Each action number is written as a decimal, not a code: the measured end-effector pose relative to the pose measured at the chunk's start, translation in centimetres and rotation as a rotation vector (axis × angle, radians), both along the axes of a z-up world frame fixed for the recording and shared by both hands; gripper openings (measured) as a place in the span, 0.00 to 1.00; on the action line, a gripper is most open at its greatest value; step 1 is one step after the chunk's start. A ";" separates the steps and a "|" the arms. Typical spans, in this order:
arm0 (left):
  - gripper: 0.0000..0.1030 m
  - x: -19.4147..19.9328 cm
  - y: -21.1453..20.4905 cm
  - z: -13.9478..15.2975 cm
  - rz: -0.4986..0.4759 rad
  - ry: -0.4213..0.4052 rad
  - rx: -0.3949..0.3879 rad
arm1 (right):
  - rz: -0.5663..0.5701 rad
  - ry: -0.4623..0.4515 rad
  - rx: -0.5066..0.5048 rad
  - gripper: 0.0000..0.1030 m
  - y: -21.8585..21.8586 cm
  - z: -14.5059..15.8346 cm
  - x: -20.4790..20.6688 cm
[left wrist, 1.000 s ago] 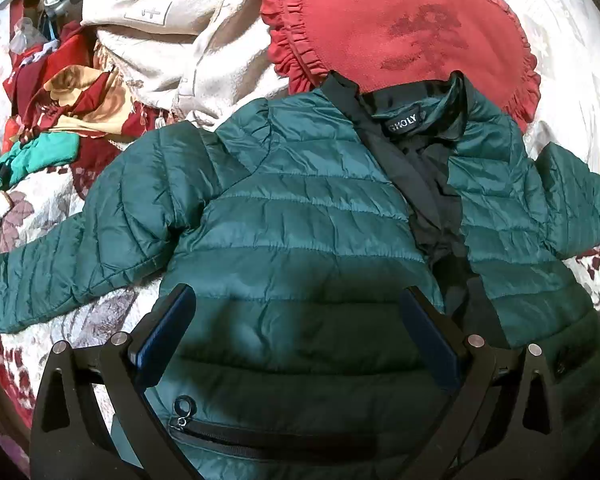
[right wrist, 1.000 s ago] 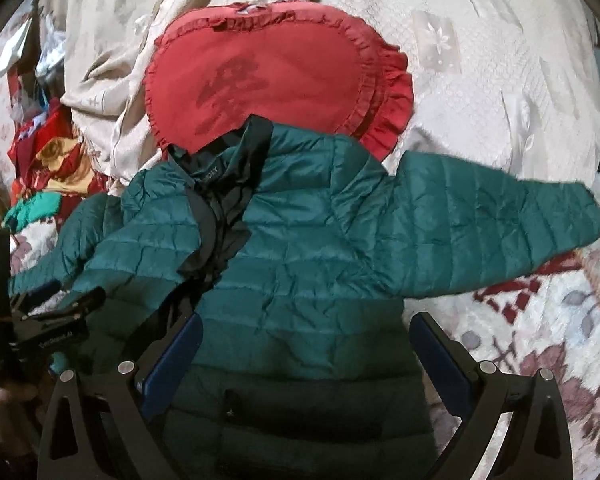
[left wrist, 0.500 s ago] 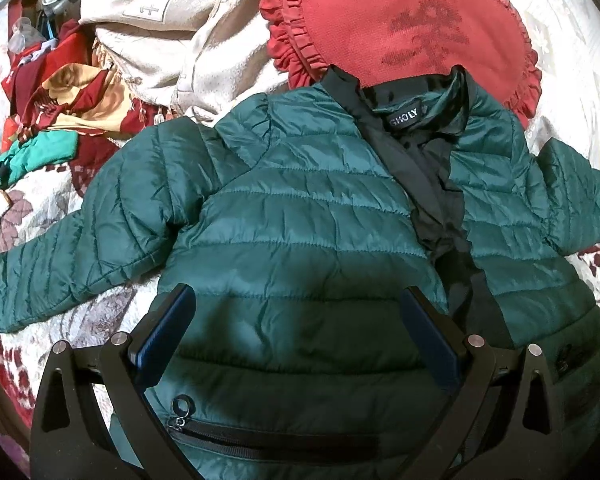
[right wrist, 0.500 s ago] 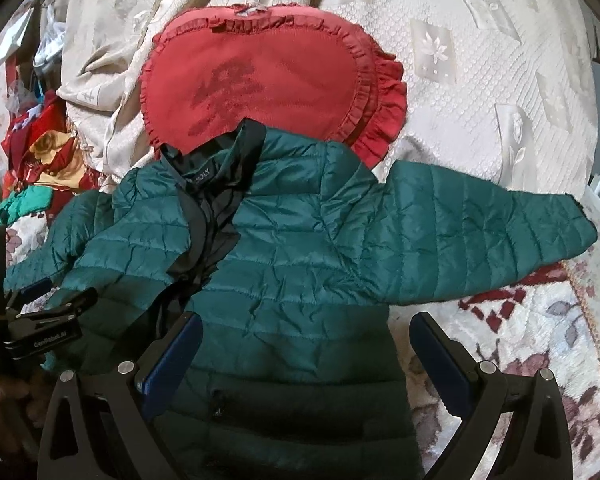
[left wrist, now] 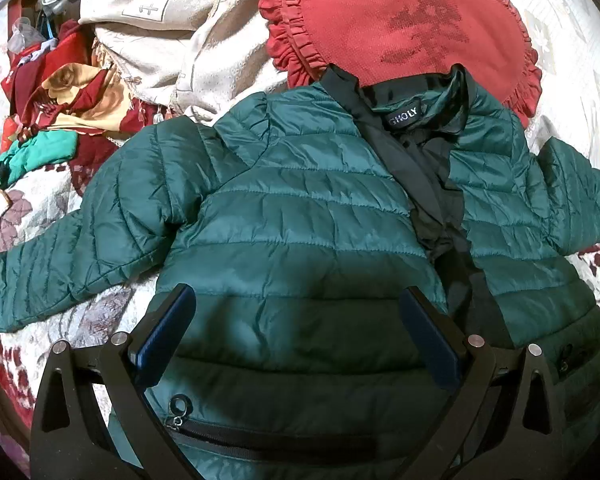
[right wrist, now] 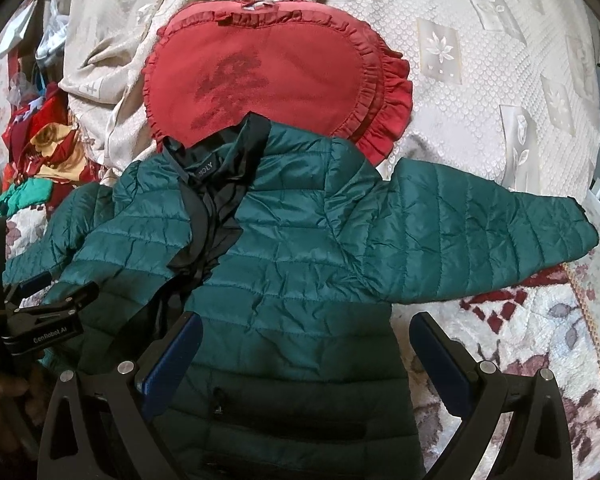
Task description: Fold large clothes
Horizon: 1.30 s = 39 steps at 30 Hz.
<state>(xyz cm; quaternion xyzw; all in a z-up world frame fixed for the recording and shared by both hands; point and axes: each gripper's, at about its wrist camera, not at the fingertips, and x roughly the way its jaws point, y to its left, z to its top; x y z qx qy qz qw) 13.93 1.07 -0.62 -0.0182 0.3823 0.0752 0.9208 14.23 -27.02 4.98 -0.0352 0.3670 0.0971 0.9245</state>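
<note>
A dark green quilted puffer jacket [left wrist: 300, 240] lies face up and unzipped on a bed, collar away from me, black lining showing at the neck. Its left sleeve [left wrist: 60, 264] stretches left; its right sleeve [right wrist: 480, 240] stretches right. My left gripper [left wrist: 296, 332] is open and empty, hovering over the jacket's lower left front above a zip pocket [left wrist: 260, 436]. My right gripper [right wrist: 306, 352] is open and empty over the lower right front [right wrist: 300, 280]. The left gripper's body [right wrist: 40, 320] shows at the left edge of the right wrist view.
A red heart-shaped frilled cushion [left wrist: 412, 24] [right wrist: 268, 72] lies under the collar. A beige embroidered cover [right wrist: 500, 60] spreads behind. Crumpled red, gold and teal cloths [left wrist: 52, 120] pile at the far left. The floral bedspread [right wrist: 520, 340] shows beside the jacket.
Both views shifted slightly: the jacket sits a little lower and more centred in the right wrist view. Both grippers stay open and empty.
</note>
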 end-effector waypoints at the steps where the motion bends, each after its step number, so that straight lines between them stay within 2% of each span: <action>1: 0.99 0.0 0.0 0.0 -0.001 0.000 0.000 | 0.000 0.000 -0.003 1.00 0.0 0.0 0.0; 39: 0.99 0.0 0.0 0.0 -0.001 0.000 0.000 | -0.010 -0.003 -0.003 1.00 -0.2 0.2 0.0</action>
